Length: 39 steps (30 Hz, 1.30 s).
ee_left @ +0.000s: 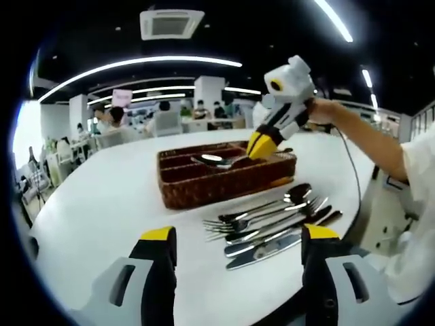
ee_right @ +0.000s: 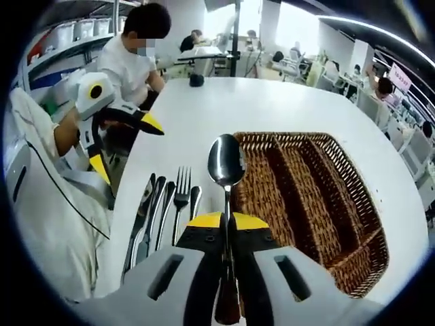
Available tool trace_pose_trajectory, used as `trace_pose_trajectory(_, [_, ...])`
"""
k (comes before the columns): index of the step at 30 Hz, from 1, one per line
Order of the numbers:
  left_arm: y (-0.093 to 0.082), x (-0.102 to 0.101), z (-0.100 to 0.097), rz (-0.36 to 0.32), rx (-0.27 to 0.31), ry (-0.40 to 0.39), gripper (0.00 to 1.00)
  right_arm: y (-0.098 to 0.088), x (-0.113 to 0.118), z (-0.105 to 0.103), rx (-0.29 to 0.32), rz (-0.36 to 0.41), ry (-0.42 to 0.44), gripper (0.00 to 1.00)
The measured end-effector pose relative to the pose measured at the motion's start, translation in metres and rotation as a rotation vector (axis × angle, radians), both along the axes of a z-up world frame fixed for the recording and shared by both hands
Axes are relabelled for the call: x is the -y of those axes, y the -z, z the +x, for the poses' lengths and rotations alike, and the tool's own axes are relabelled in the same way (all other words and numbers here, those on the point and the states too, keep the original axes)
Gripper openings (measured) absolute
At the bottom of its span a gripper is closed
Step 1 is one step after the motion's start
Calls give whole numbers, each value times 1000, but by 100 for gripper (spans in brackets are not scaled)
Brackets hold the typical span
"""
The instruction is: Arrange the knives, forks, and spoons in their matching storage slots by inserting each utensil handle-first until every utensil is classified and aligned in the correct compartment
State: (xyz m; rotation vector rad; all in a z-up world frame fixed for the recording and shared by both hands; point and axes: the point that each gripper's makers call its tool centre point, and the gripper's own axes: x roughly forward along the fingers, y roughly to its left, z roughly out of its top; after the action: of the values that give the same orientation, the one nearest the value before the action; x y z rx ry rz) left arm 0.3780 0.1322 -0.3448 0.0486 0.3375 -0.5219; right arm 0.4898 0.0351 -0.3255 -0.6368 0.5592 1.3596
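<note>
A brown wicker basket point(ee_left: 224, 178) with long slots stands on the white table point(ee_left: 102, 204); its slots point(ee_right: 306, 197) look bare. My right gripper point(ee_right: 226, 221) is shut on the handle of a spoon point(ee_right: 226, 163), whose bowl points forward over the basket's near rim. In the left gripper view the right gripper point(ee_left: 262, 144) holds that spoon point(ee_left: 212, 160) level above the basket. My left gripper point(ee_left: 238, 238) is open with nothing between its jaws, low over the table in front of a row of forks, spoons and knives point(ee_left: 272, 221). The left gripper point(ee_right: 126, 146) hangs open beside those utensils point(ee_right: 163, 210).
The person's white sleeve point(ee_left: 421, 176) and arm reach in along the table's edge. A cable point(ee_left: 353, 170) trails from the right gripper. Other people sit at desks point(ee_left: 163, 122) in the background. Bare table top lies left of the basket.
</note>
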Motion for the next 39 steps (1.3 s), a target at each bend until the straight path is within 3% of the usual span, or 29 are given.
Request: trace_pose_trajectory(39, [-10,-11,10,-15,26,-39,75,-13,6,57,-18,36,51,2])
